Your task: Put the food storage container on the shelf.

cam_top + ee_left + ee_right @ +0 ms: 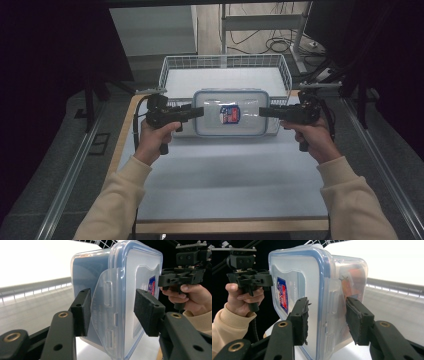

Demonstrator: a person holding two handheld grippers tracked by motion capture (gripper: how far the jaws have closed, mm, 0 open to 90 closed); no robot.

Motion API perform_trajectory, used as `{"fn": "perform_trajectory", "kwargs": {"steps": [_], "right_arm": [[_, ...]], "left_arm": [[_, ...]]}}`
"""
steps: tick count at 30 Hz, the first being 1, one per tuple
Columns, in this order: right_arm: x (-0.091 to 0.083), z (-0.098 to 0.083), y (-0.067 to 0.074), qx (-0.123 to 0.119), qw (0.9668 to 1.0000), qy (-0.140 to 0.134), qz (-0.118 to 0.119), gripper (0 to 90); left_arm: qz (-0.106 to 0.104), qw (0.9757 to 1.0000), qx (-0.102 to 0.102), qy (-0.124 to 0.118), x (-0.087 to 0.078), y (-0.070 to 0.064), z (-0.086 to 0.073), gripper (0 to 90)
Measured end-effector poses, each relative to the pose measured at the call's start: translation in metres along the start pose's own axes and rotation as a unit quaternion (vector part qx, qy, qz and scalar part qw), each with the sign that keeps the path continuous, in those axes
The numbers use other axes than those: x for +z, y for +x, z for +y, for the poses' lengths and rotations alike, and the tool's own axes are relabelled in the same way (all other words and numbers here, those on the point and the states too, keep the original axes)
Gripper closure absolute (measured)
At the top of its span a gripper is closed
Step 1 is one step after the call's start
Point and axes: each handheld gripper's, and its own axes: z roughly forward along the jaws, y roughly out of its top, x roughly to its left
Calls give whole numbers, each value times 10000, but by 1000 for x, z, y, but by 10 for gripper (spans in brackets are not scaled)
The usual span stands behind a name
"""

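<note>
A clear plastic food container [230,112] with a blue-sealed lid and a red-and-blue label stands tilted at the front wall of a white wire basket [172,65], its lid facing the person. My left gripper [200,111] reaches its left end. In the left gripper view the container's [117,290] latch flap lies between the spread jaws of the left gripper [112,312]. My right gripper [262,111] reaches the right end. In the right gripper view the right gripper's [327,320] jaws straddle the container [312,282], with narrow gaps at the pads [302,320]. Something orange shows inside it.
The basket stands at the back of the white table [225,175] and holds nothing else that I can see. Dark curtains flank the table. Cables and a metal frame [260,22] lie on the floor behind the basket.
</note>
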Motion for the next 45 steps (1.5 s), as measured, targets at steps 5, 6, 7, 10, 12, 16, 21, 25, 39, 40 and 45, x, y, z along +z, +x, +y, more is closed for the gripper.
{"fn": "perform_trajectory", "kwargs": {"steps": [5, 6, 7, 10, 12, 16, 21, 25, 39, 40, 45], "right_arm": [[3, 10, -5, 16, 10000, -21, 24, 544], [4, 13, -7, 7, 10000, -18, 26, 544], [4, 15, -8, 17, 10000, -14, 31, 543], [6, 20, -10, 20, 10000, -25, 41, 543], [8, 29, -12, -6, 10000, -23, 51, 543], [9, 37, -14, -42, 10000, -17, 42, 544], [14, 51, -18, -77, 10000, 42, 14, 543], [19, 62, -22, -65, 9999, 103, -14, 539], [38, 99, -43, 46, 9998, 209, -62, 536], [38, 99, -43, 46, 9998, 209, -62, 536], [48, 110, -58, 211, 9994, 275, -90, 534]], "left_arm": [[35, 10000, 43, -16, 3, 4, 13, 493], [41, 10000, 44, -20, 3, 5, 15, 493], [53, 10000, 43, -25, 4, 5, 18, 493], [71, 9999, 61, -43, 4, 7, 24, 493], [80, 9999, 95, -53, 5, 9, 30, 493], [81, 9999, 68, -71, 6, 12, 35, 493], [66, 9999, -4, -118, 9, 20, 44, 493], [98, 9998, -66, -158, 11, 26, 51, 493], [81, 9996, -191, -166, 26, 57, 84, 493], [81, 9996, -191, -166, 26, 57, 84, 493], [78, 9994, -312, -128, 35, 71, 90, 493]]}}
